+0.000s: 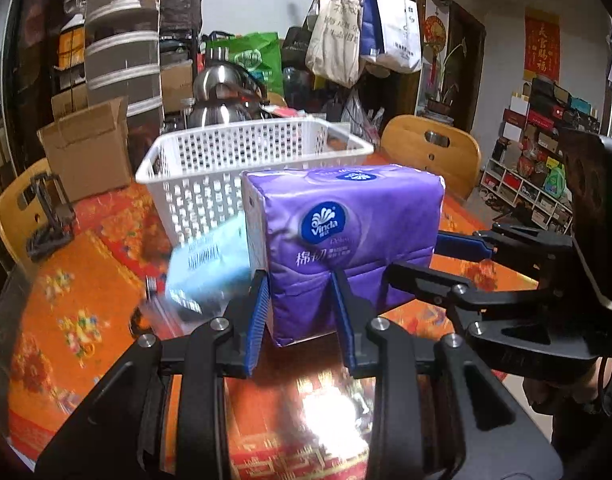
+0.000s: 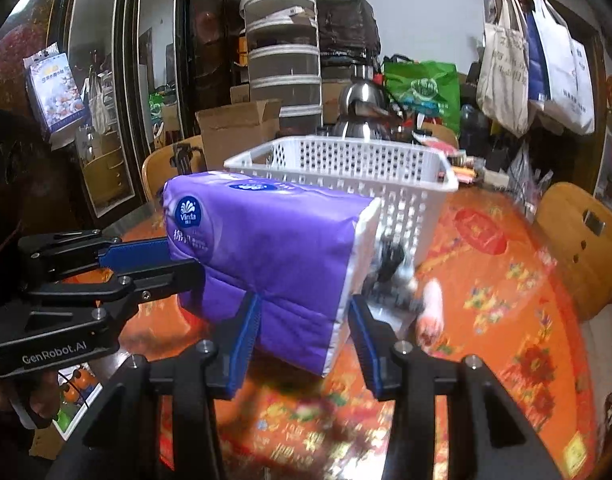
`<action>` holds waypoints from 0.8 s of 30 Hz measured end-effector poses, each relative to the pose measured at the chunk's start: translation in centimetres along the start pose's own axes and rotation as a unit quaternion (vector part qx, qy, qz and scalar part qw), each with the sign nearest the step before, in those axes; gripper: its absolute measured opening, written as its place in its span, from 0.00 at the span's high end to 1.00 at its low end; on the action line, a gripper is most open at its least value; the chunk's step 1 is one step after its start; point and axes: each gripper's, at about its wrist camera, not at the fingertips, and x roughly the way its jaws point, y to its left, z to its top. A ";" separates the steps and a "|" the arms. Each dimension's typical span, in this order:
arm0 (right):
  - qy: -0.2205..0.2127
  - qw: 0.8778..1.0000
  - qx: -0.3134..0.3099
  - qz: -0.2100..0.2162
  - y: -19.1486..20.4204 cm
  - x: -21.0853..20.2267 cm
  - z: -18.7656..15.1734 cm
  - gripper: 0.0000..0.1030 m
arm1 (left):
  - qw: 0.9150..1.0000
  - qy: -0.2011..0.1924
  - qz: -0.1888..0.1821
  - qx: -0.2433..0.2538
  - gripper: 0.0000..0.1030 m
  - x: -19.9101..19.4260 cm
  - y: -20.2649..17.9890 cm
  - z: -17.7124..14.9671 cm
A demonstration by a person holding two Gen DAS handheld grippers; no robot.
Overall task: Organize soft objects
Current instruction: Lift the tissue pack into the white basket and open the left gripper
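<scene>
A purple Vinda tissue pack (image 1: 346,236) is held in the air in front of a white perforated basket (image 1: 233,160), above the orange tablecloth. My left gripper (image 1: 299,312) is shut on the pack's lower left end. My right gripper (image 2: 303,320) is shut on its other end, where the white side panel shows; the pack also shows in the right wrist view (image 2: 273,248), with the basket (image 2: 346,168) behind it. A blurred light-blue packet (image 1: 209,268) lies beside the basket. A blurred small soft object (image 2: 430,308) lies on the cloth by the basket.
An orange and red patterned cloth (image 1: 73,320) covers the round table. Steel kettles (image 1: 221,100) and a cardboard box (image 1: 85,144) stand behind the basket. Wooden chairs (image 1: 434,152) ring the table. A small black stand (image 1: 49,216) is at the left.
</scene>
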 end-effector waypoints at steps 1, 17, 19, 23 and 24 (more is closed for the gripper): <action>-0.005 1.000 -0.004 -0.004 0.0 -0.1 0.8 0.56 | 1.000 -0.003 0.000 0.002 0.72 -0.1 0.0 0.5; -0.010 0.999 -0.031 -0.014 -3.5 4.3 14.0 0.57 | 0.999 -0.028 0.007 -0.026 0.72 3.9 4.7 16.8; -0.001 1.000 -0.026 -0.012 -4.1 5.9 15.3 0.57 | 0.999 -0.017 0.012 -0.029 0.72 5.2 5.6 19.5; 0.027 0.999 -0.014 -0.009 -5.5 9.7 16.9 0.57 | 0.999 0.008 0.017 -0.044 0.72 9.3 7.7 22.6; 0.037 0.999 -0.007 -0.006 -5.9 10.8 17.0 0.57 | 0.998 0.014 0.017 -0.053 0.72 10.5 8.3 23.0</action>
